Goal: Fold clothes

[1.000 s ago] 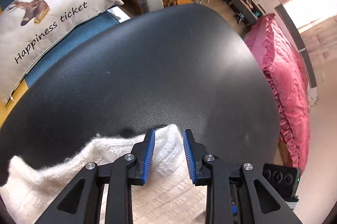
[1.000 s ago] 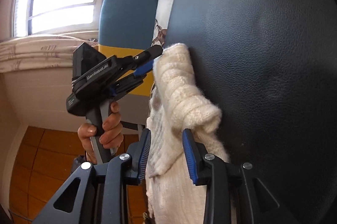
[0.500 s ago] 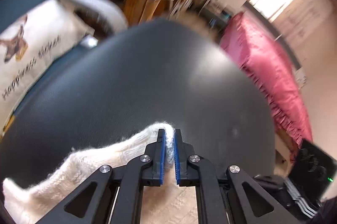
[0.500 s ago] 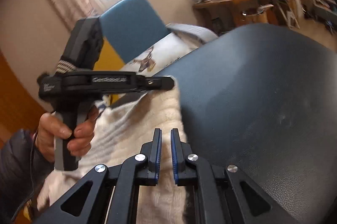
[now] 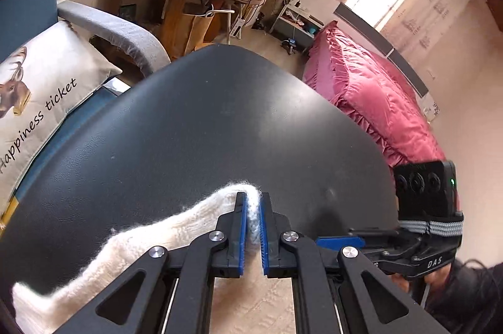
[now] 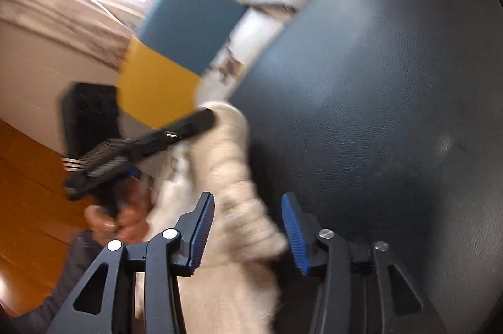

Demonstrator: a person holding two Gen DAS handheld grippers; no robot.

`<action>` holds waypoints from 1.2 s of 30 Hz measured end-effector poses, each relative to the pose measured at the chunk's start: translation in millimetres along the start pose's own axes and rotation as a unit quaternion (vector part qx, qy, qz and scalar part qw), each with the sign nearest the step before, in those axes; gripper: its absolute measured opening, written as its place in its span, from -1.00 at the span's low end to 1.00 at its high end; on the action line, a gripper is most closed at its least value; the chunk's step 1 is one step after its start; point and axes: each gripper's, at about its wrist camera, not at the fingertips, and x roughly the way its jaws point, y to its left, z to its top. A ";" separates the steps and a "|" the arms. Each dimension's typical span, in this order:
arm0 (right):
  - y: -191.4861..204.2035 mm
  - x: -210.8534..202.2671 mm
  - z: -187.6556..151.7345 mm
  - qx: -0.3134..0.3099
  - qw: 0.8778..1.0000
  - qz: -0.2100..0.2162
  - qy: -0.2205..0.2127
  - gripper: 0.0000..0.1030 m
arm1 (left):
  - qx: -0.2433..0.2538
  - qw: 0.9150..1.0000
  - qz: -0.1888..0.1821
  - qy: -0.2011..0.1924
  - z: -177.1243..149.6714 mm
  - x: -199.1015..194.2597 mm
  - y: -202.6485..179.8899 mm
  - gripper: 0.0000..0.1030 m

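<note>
The left tool (image 5: 254, 219) is clamping the folded edge of a white knit sweater (image 5: 176, 235), which is lying at the near edge of the dark leather-textured counter (image 5: 220, 129). The right tool (image 6: 250, 227) is standing apart, its jaws having just been opening, with a bunched part of the sweater (image 6: 239, 208) lying loosely between them in the blurred right view.

Cushion (image 5: 47, 89): "Happiness ticket". Right hand-held gripper (image 5: 437, 258): "DAS".
</note>
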 end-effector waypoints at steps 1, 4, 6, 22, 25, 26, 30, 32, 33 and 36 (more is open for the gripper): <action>-0.2 9.8 2.5 -0.002 1.000 0.009 0.022 -0.07 | 0.000 1.000 -0.001 0.001 -0.3 -0.1 1.5 -0.86; -0.3 34.8 4.6 -0.001 0.997 0.027 0.079 -0.16 | -0.008 1.000 0.000 -0.002 0.2 4.7 2.5 -0.86; 7.4 35.2 1.0 -0.034 0.997 -0.015 0.062 -0.48 | -0.006 1.000 0.009 -0.003 2.0 8.7 1.7 -0.86; 42.0 -9.9 -7.0 -0.116 0.980 -0.163 -0.022 -0.43 | -0.132 0.987 0.071 -0.063 -28.5 -47.6 25.4 -0.41; 68.1 -20.6 6.1 -0.175 0.975 -0.135 -0.033 -0.42 | -0.116 0.988 0.085 -0.062 -59.8 -71.3 15.5 -0.37; 76.3 -16.9 10.9 -0.197 0.971 -0.130 -0.023 -0.42 | -0.118 0.987 0.092 -0.064 -71.9 -77.9 15.3 -0.37; 109.8 33.5 22.4 -0.287 0.940 -0.182 0.020 -0.42 | -0.138 0.980 0.123 -0.075 -119.8 -104.3 18.3 -0.37; 110.6 59.7 26.7 -0.290 0.936 -0.196 0.048 -0.42 | -0.159 0.974 0.139 -0.082 -141.3 -115.4 24.2 -0.37; 108.6 70.8 29.5 -0.285 0.936 -0.199 0.059 -0.42 | -0.171 0.971 0.144 -0.083 -150.8 -119.5 28.4 -0.37; 94.9 73.5 21.9 -0.274 0.935 -0.209 0.084 -0.42 | -0.210 0.959 0.169 -0.085 -178.7 -130.7 44.8 -0.37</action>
